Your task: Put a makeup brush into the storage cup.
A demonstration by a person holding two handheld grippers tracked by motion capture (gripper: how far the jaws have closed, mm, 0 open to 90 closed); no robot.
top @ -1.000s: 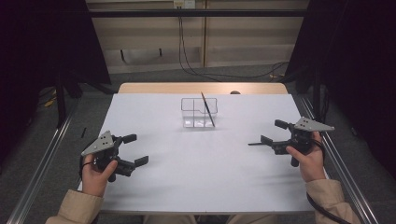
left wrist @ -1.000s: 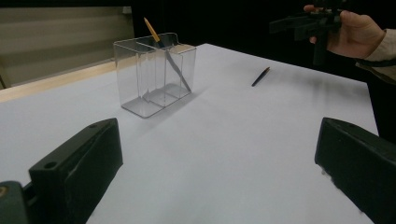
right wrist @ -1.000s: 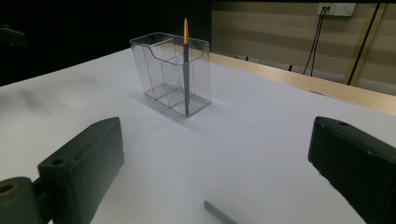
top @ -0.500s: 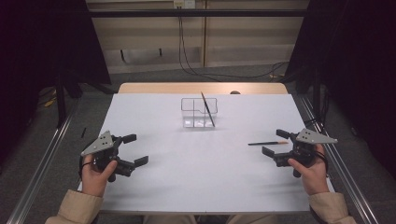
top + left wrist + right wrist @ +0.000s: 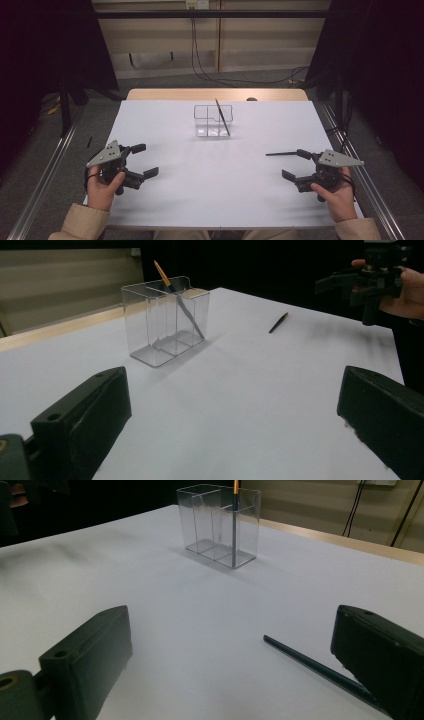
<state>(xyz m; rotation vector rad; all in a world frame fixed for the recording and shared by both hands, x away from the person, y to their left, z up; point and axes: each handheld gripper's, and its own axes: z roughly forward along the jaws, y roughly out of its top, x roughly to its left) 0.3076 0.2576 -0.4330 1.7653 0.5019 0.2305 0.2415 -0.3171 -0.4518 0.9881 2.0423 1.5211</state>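
The right gripper (image 5: pixel 299 166) has its jaws spread wide and holds nothing — a dark pencil (image 5: pixel 281 153) lies flat on the white table (image 5: pixel 210 200) just beside its far jaw, and whether they touch I cannot tell. The pencil's long axis runs left to right across the table, one end pointing toward the table's middle. The left gripper (image 5: pixel 142 160) is spread wide too and empty, well apart from the clear box (image 5: pixel 213 121) at the far middle — a second pencil (image 5: pixel 223 117) leans inside it.

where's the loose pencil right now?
In the high view the loose pencil lies flat on the white table, right side, just ahead of the open right gripper, well clear of the clear holder.
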